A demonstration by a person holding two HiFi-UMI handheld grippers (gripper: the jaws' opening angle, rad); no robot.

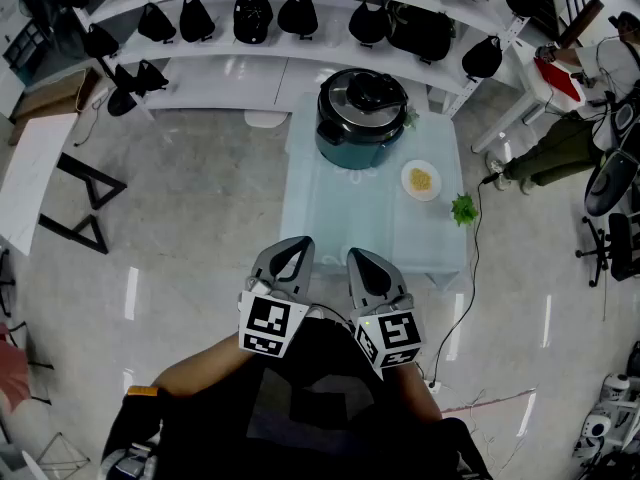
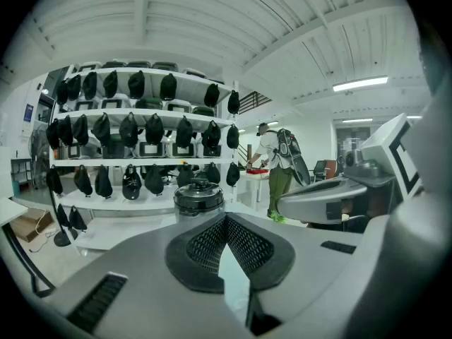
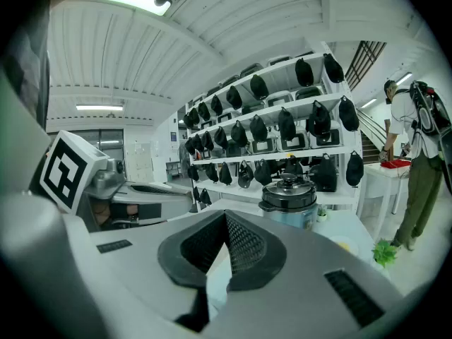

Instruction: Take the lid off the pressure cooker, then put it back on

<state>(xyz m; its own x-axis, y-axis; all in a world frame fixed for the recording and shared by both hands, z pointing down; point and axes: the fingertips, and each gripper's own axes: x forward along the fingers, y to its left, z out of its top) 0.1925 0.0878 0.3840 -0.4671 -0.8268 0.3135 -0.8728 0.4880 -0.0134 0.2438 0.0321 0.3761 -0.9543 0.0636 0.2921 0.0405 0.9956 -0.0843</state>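
The pressure cooker (image 1: 360, 133) stands at the far end of a pale table (image 1: 330, 218), dark teal body with its black lid (image 1: 365, 93) seated on top. It shows ahead in the left gripper view (image 2: 198, 195) and the right gripper view (image 3: 289, 200). My left gripper (image 1: 291, 251) and right gripper (image 1: 366, 260) hover side by side at the table's near edge, well short of the cooker. In each gripper view the jaw tips meet, left gripper (image 2: 226, 219), right gripper (image 3: 226, 219), with nothing between them.
A small plate of yellow food (image 1: 421, 180) and a green sprig (image 1: 463, 208) lie right of the cooker. White shelves with black bags (image 1: 300, 13) run behind the table. A person (image 1: 575, 138) stands at a side table far right. Black trestles (image 1: 85, 203) stand left.
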